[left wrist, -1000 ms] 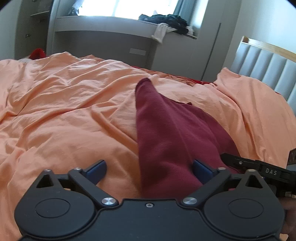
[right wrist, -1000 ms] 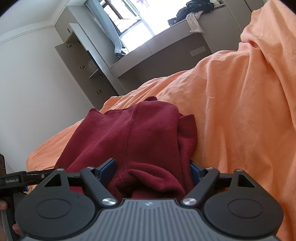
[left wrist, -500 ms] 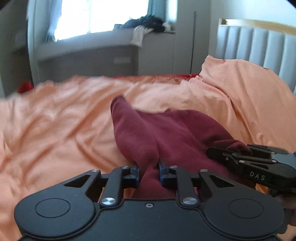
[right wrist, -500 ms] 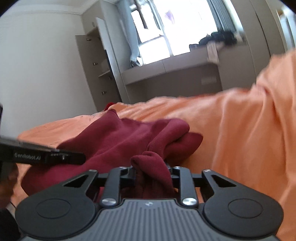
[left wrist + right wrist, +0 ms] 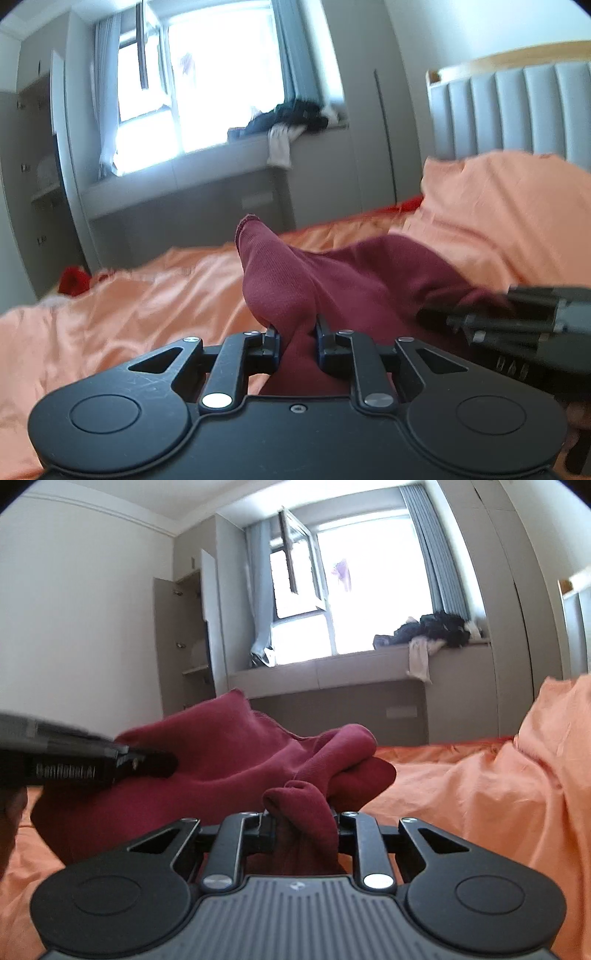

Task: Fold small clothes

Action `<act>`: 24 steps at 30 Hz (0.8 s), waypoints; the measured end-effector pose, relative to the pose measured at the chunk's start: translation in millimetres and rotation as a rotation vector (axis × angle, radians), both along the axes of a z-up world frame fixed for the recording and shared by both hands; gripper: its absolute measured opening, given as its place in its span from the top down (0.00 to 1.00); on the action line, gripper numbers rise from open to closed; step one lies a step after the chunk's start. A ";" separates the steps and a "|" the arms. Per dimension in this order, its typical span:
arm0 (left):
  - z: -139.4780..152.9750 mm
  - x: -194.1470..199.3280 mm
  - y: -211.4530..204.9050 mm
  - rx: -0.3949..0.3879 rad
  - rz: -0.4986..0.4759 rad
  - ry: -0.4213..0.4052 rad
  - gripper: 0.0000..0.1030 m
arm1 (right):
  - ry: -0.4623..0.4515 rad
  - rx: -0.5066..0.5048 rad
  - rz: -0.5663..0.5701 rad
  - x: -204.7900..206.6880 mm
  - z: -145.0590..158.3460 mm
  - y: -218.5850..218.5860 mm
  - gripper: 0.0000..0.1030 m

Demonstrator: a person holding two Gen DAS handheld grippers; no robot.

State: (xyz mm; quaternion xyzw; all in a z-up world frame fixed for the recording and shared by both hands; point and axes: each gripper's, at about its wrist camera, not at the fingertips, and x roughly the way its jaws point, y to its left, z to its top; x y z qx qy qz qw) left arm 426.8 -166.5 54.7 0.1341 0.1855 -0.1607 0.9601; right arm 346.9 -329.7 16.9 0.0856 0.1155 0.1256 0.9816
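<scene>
A dark red knit garment (image 5: 332,280) hangs lifted above the orange bed cover (image 5: 129,302), bunched between both grippers. My left gripper (image 5: 297,332) is shut on one edge of it, the cloth pinched between its blue pads. In the right wrist view the same garment (image 5: 236,746) rises in folds, and my right gripper (image 5: 301,818) is shut on a rolled hem of it. The other gripper shows at the side of each view: the right one (image 5: 517,317) and the left one (image 5: 85,764), both blurred.
Orange bedding (image 5: 480,794) covers the bed, heaped at the right near a grey padded headboard (image 5: 517,110). A window seat (image 5: 332,672) behind carries a pile of dark clothes (image 5: 436,627). A red item (image 5: 74,280) lies at the bed's far left. An open wardrobe (image 5: 184,646) stands left.
Both grippers went from open around the garment to shut on it. Both then rose and levelled, lifting the cloth off the bed.
</scene>
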 end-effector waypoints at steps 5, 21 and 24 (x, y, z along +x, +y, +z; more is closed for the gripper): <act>-29.3 24.9 17.8 -0.062 0.069 0.125 0.78 | 0.075 -0.027 0.002 13.5 -17.1 4.3 0.74; -26.2 14.0 20.8 -0.080 0.139 0.105 0.35 | 0.083 -0.001 -0.048 6.8 -15.0 -8.8 0.18; -20.6 6.4 24.4 -0.085 0.160 0.096 0.24 | 0.072 -0.005 -0.059 -0.5 -11.6 -7.9 0.10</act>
